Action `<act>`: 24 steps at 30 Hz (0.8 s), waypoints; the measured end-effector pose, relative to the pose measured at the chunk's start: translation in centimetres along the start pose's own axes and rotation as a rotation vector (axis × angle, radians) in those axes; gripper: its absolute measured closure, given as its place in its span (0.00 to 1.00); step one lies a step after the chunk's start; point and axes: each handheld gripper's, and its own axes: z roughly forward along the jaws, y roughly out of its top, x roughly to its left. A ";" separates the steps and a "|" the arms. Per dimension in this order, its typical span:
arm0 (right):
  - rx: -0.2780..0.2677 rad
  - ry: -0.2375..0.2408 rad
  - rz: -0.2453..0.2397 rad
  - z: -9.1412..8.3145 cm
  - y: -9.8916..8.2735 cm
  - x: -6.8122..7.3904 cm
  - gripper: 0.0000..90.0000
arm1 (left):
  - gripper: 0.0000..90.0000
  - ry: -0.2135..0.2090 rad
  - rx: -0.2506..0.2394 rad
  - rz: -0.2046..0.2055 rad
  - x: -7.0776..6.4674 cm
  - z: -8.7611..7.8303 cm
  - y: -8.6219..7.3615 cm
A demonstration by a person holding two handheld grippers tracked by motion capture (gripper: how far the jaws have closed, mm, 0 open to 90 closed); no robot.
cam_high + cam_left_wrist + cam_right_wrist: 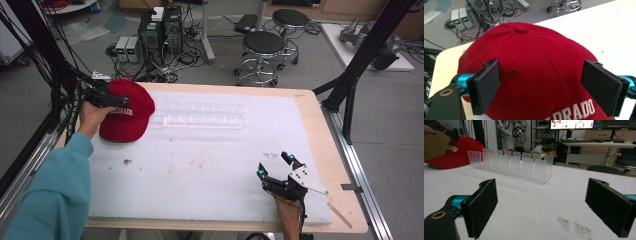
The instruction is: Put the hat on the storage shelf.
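My left claw hangs released over the red cap, jaws astride its crown, not yet gripping. Next I must lower and clench. My right claw rests released on the surface.

Your cap is deep red, with white block letters stitched across its front. Your left gripper has matt black pads on bright blue mounts, and your right gripper shows the same black and blue, topped by a pale grey plate. The slotted rack is frosted clear plastic. The table is white, edged in light wood. Your sleeve is teal.
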 end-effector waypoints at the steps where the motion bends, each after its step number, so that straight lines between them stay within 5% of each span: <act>1: -0.001 0.000 0.001 0.0 0.0 0.0 0.11 | 0.18 0.000 0.000 0.000 0.0 0.0 0.0; 15: 0.004 0.001 -0.003 0.0 0.0 0.0 0.11 | 0.17 -0.043 0.069 -0.049 -0.6 2.3 -0.9; 24: 0.003 0.002 -0.005 0.0 0.0 0.1 0.11 | 0.26 -0.079 0.071 -0.061 -0.2 3.2 -1.4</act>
